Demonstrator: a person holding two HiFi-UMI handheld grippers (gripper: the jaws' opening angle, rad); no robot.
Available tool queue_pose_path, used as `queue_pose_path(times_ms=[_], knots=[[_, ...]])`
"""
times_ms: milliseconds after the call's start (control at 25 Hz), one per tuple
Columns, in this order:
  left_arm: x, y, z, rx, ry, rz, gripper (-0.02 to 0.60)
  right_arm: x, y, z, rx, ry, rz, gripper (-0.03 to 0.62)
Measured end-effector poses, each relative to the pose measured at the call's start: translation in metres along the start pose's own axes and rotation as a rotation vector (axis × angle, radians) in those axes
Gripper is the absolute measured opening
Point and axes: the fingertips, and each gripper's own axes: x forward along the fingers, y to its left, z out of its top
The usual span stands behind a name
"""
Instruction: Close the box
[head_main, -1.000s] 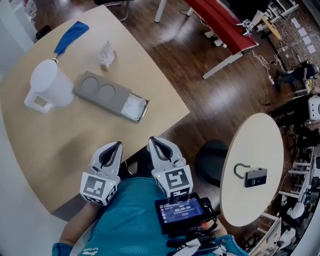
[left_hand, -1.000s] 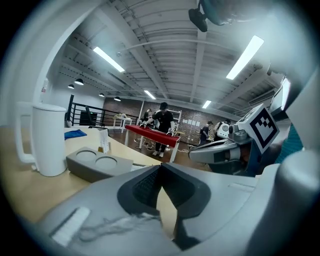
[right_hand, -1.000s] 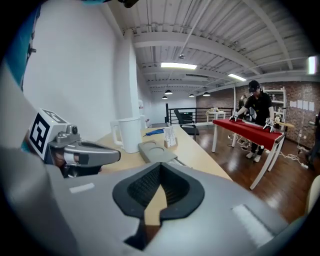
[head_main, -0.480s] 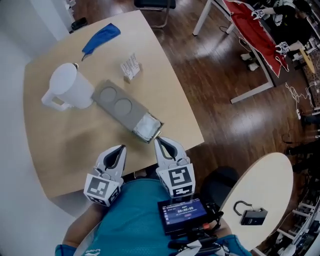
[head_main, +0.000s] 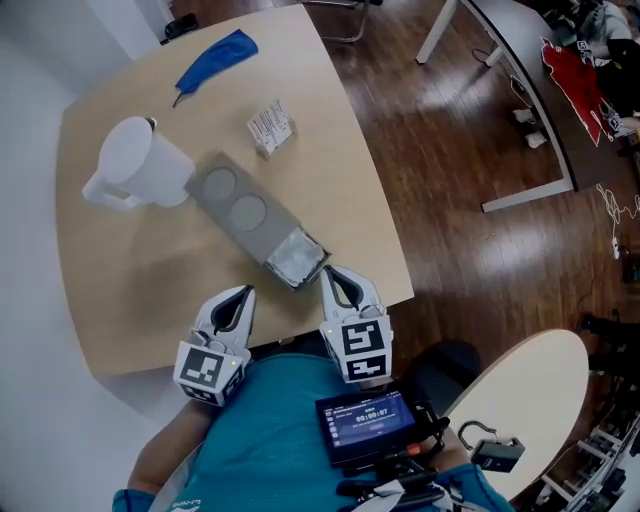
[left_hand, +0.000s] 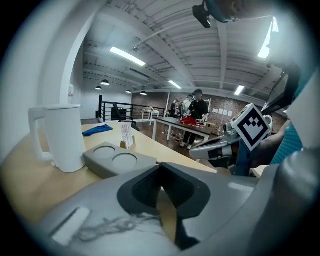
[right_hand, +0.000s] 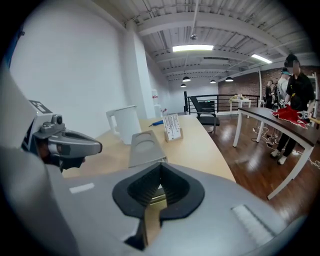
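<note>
Both the left gripper (head_main: 243, 293) and right gripper (head_main: 329, 272) — jaws closed, seemingly empty — hover near the box (head_main: 236, 201).

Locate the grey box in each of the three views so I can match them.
Head view: grey box at table centre, lying diagonally.
Left gripper view: grey box left of centre.
Right gripper view: grey box just left of centre.
Shared landmark: white pitcher beside it.

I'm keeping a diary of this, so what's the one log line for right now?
box: lid partly open | left gripper: shut, empty, off the box | right gripper: shut, empty, close to open end
</note>
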Motion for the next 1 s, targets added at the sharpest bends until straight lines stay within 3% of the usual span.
queue_pose_path(times_ms=[640, 1000], knots=[[0.027, 0.019, -0.032, 0.005, 0.075, -0.089, -0.011, 0.033, -0.015, -0.060, 0.091, 0.197, -0.104, -0.006], [0.029, 0.031, -0.039, -0.016, 0.093, -0.111, -0.010, 0.045, -0.011, -0.066, 0.106, 0.225, -0.128, -0.006]])
